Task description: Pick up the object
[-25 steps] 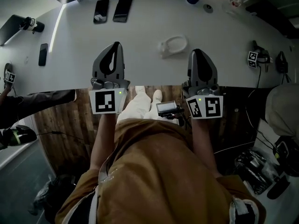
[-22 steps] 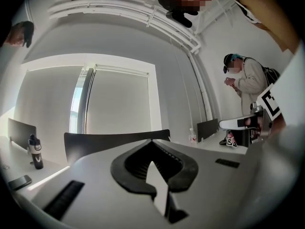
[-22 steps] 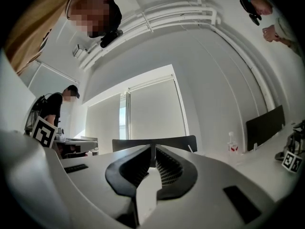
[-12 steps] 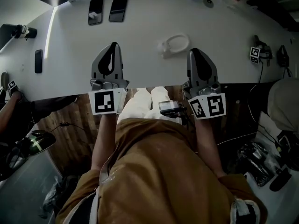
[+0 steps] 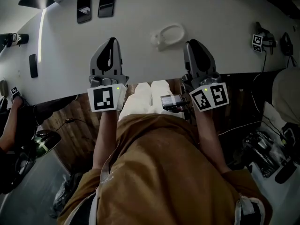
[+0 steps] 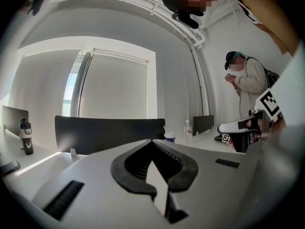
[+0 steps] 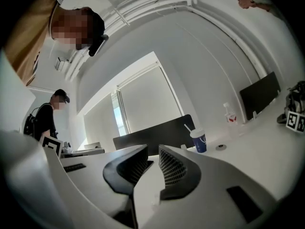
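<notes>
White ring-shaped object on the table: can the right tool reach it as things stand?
Probably yes. The white ring-shaped object lies on bare table just ahead and left of the right tool, with nothing between them. The tool's jaws are opening and empty.

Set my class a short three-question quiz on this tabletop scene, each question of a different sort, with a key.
1. True or false: the left tool grips the white ring-shaped object.
2. How many dark phones lie side by side near the far edge of the table? A one, B two, C four.
3. What stands between the jaws of the right tool?
Key: 1 false: the object lies free on the table, and the left tool is shut on nothing. 2 B. 3 Nothing: its jaws are opening, with a narrow gap between them.
</notes>
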A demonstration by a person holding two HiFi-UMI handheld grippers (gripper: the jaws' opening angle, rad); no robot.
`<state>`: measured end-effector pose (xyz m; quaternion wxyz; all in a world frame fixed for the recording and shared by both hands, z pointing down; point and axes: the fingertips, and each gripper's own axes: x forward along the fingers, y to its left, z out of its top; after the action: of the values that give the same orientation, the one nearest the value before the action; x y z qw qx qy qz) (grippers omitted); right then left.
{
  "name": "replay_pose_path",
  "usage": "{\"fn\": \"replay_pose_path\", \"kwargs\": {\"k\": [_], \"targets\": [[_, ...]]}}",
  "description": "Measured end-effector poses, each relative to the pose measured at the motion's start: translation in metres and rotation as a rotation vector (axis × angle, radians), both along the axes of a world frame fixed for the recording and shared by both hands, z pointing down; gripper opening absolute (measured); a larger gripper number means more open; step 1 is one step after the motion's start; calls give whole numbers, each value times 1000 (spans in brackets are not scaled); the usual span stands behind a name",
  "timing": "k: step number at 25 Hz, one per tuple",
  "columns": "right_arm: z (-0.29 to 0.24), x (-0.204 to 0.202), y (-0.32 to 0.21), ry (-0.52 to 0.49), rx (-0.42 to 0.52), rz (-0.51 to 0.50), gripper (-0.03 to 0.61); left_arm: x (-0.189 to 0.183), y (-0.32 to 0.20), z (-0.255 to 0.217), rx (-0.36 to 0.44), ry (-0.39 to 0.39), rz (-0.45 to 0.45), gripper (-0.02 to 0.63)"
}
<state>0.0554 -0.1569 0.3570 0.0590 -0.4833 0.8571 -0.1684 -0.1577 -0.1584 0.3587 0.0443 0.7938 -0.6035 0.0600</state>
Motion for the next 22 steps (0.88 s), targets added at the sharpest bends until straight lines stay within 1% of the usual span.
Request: {"fn": "replay_pose_path", "kwargs": {"k": [3,6,7,8,10,12,16,17,22], "targets": [[10,10,-2,-37,-41,18,52,7,-3,3,-6,-7,13,-6],[25,15,-4,-52,-89,25,54,13,-6,3,-9,-9,22,-5],[33,15,-4,-61,-119,13,78,15,-7,3,-10,-7,24,-5],[41,13,-5,-73,-151,-1,134,16,-8,3,-10,-5,25,-6],[58,10,-7,-110,-215,-17,157,18,-10,2,-8,-5,27,-5],[74,9,-7,-165,-284,-11,202,18,-10,2,-9,-8,26,-5],[108,15,-9,-313,-440,49,215,15,-12,6,-25,-10,14,-5],[116,17,-10,-343,-470,61,245,15,-12,7,-29,-7,10,-5],[147,26,-12,-469,-573,130,246,14,-15,10,-43,-6,2,-5]]}}
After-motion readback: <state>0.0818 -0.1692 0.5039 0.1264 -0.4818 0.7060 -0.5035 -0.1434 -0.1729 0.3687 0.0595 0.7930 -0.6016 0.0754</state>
